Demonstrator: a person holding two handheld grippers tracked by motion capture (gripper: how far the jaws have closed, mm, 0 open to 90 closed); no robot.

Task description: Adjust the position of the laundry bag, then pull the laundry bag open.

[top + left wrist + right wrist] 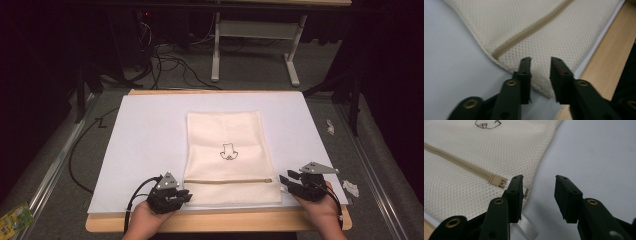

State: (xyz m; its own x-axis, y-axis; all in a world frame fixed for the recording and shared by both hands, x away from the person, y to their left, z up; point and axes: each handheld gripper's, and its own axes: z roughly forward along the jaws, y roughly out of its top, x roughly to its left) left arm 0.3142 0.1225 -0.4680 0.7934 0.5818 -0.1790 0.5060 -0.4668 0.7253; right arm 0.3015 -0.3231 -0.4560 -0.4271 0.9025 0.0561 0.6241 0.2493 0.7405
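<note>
Cream mesh bag [230, 155] lies flat on white sheet [145, 135] on table [220, 222]; left gripper [169, 195] and right gripper [300, 182], jaws parted and empty, flank its zipper [227, 181] ends, likely readying to pin and unzip.

Cream mesh bag [227, 155], tan zipper [227, 181], white sheet [145, 145].

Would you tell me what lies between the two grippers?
In the high view, the mesh bag's near edge with its zipper spans from the left gripper to the right gripper.
</note>
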